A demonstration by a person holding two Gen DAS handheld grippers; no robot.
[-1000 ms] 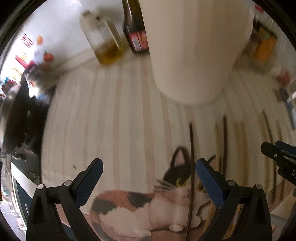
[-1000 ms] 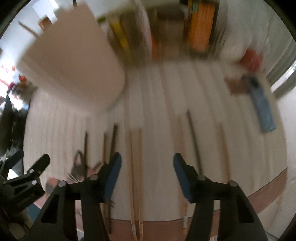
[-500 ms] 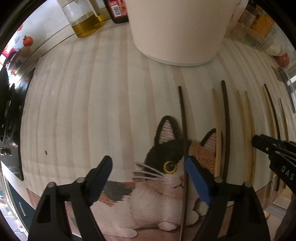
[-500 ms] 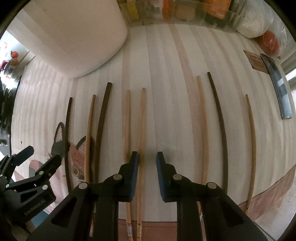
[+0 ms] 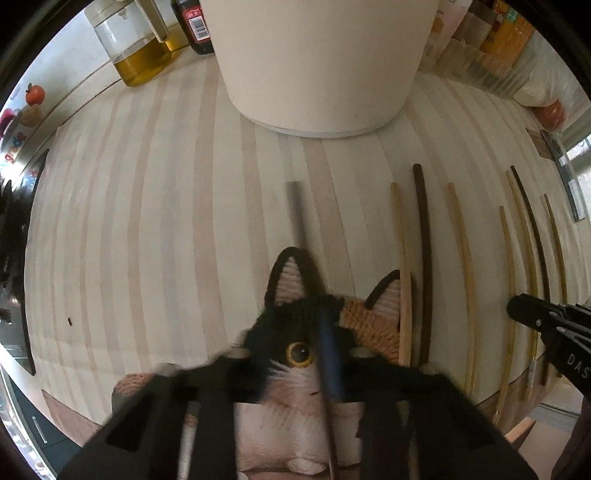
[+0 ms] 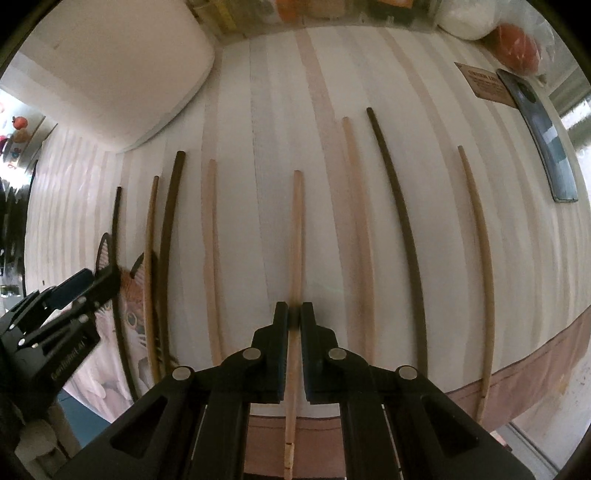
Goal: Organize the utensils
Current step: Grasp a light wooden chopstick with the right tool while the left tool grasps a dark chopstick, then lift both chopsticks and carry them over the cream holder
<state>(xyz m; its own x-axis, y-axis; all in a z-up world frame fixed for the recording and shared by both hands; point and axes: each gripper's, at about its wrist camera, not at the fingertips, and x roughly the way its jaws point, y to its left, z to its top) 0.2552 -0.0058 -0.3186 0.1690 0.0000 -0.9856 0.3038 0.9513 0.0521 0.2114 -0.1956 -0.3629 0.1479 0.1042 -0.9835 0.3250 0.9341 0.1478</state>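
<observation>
Several chopsticks, light wood and dark, lie side by side on a pale striped wooden counter (image 6: 258,110). My left gripper (image 5: 325,332) points down over a cat-picture mat (image 5: 373,317), its blurred jaws shut on a dark chopstick (image 5: 295,210) lying across the cat's ear. My right gripper (image 6: 293,314) points down further right. Its jaws are closing, and the pads pinch a light wooden chopstick (image 6: 296,221) near its thick end. Each gripper shows at the edge of the other's view: the left gripper (image 6: 85,284) and the right gripper (image 5: 517,306).
A large white container (image 5: 317,74) stands at the back, with an oil jug (image 5: 140,55) and a dark bottle (image 5: 195,26) to its left. A dark flat phone-like object (image 6: 546,147) and a red item (image 6: 517,48) lie at the right. The counter's front edge (image 6: 535,373) is close.
Both grippers have come down toward the counter and closed from wide open. The left closed on the dark chopstick, the right on the light wooden chopstick.
</observation>
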